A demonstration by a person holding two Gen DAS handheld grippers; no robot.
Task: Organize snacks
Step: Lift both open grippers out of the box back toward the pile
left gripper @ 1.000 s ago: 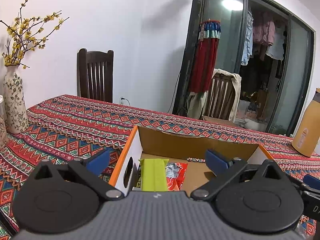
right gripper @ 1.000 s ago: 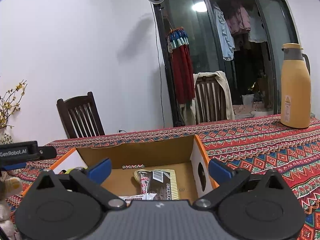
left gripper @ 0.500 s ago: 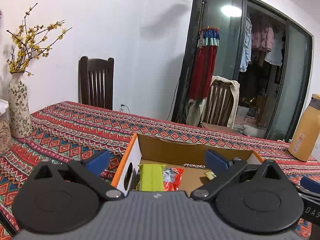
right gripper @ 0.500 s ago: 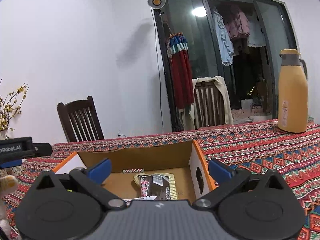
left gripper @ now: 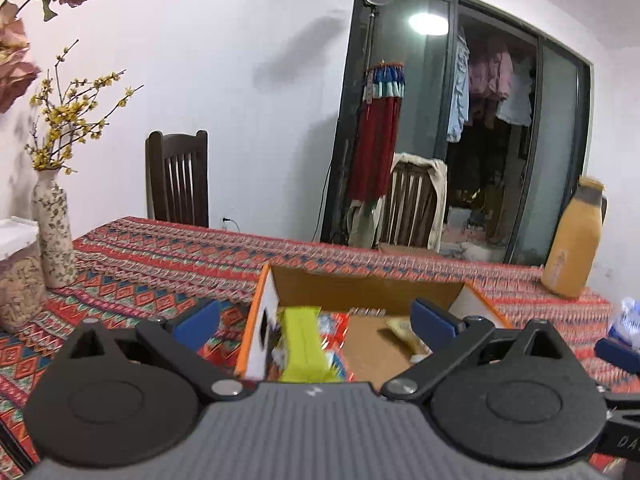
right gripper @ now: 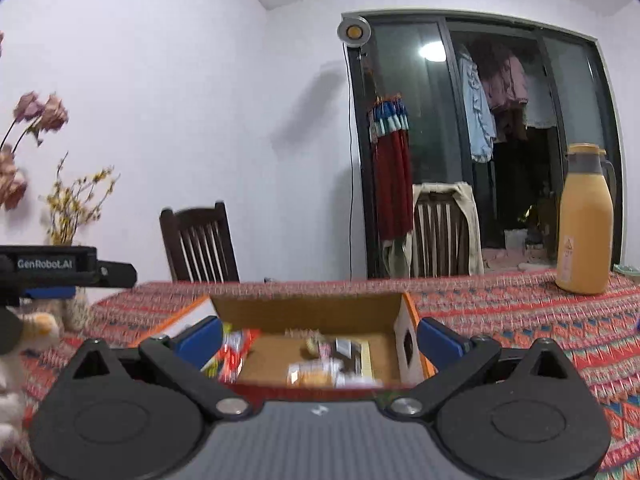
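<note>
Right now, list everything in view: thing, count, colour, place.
cardboard box: one, brown with orange rim, open on the table, ahead of both grippers
green packet: one, lime, left part of the box
red packets: some, blurred, next to the green one
dark packet: one, right part of the box
tablecloth: one, red patterned, over the table
thermos: one, orange-yellow, far right on the table
vase: one, floral, yellow twigs, left edge
jar: one, clear with white lid, beside the vase
chairs: two, dark wood, behind the table
left gripper: black, blue fingers, open, empty
right gripper: same, open, empty
</note>
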